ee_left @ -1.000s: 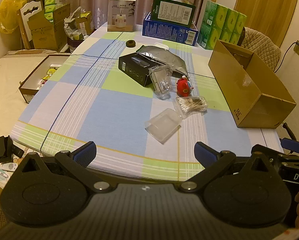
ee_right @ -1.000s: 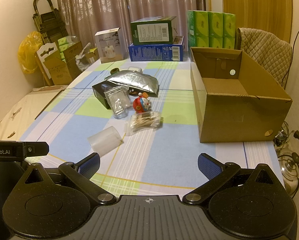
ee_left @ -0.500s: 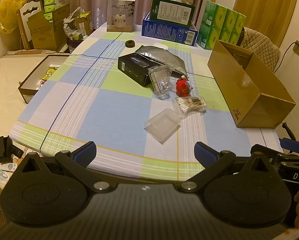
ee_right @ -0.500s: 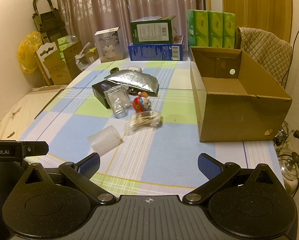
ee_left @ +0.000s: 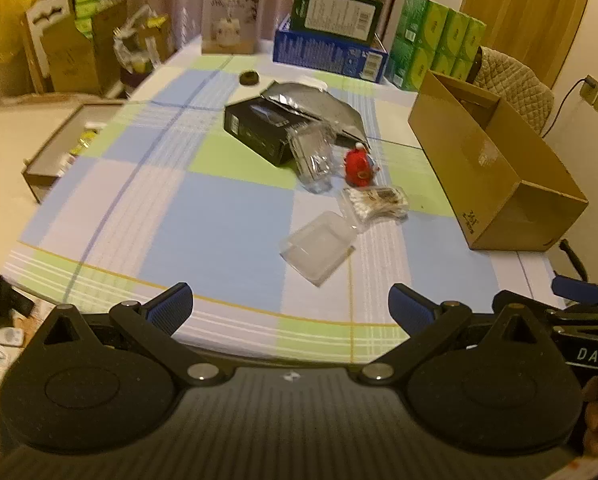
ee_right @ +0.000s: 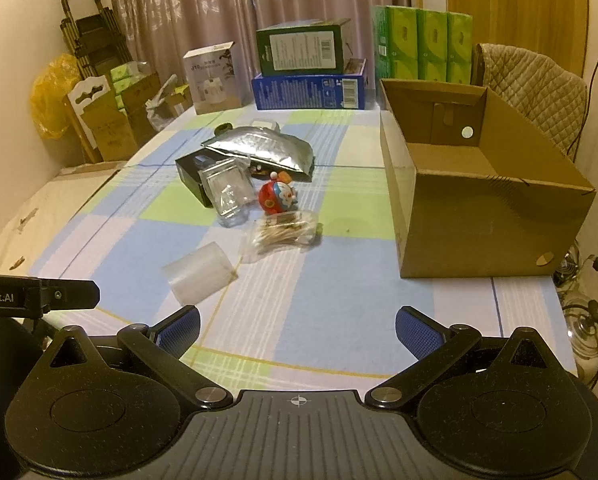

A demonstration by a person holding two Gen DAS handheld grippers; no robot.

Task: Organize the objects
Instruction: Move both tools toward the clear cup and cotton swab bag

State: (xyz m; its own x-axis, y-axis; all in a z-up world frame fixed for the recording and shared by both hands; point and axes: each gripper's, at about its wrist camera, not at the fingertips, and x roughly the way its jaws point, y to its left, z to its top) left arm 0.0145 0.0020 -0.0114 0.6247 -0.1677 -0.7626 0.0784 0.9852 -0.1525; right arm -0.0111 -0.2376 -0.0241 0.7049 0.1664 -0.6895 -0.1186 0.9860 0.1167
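On the checked tablecloth (ee_left: 203,216) lie a flat clear plastic case (ee_left: 319,246) (ee_right: 201,276), a bag of cotton swabs (ee_left: 375,202) (ee_right: 285,232), a red round toy (ee_left: 359,166) (ee_right: 277,198), a clear jar (ee_left: 313,156) (ee_right: 227,190), a black box (ee_left: 259,130) (ee_right: 191,172) and a silver foil bag (ee_left: 311,100) (ee_right: 259,148). An open cardboard box (ee_left: 495,168) (ee_right: 479,188) stands on the right, empty inside. My left gripper (ee_left: 291,306) and right gripper (ee_right: 297,330) hover open over the near table edge, holding nothing, well short of the objects.
Stacked green and blue cartons (ee_right: 311,68), a white product box (ee_right: 213,78) and green tissue packs (ee_right: 419,46) line the far edge. A small dark ring (ee_left: 248,77) sits far back. A padded chair (ee_right: 535,88) is behind the cardboard box; a low tray (ee_left: 67,144) lies left.
The left wrist view has shifted slightly forward and is a little blurred. Both grippers stay open and the objects have not moved.
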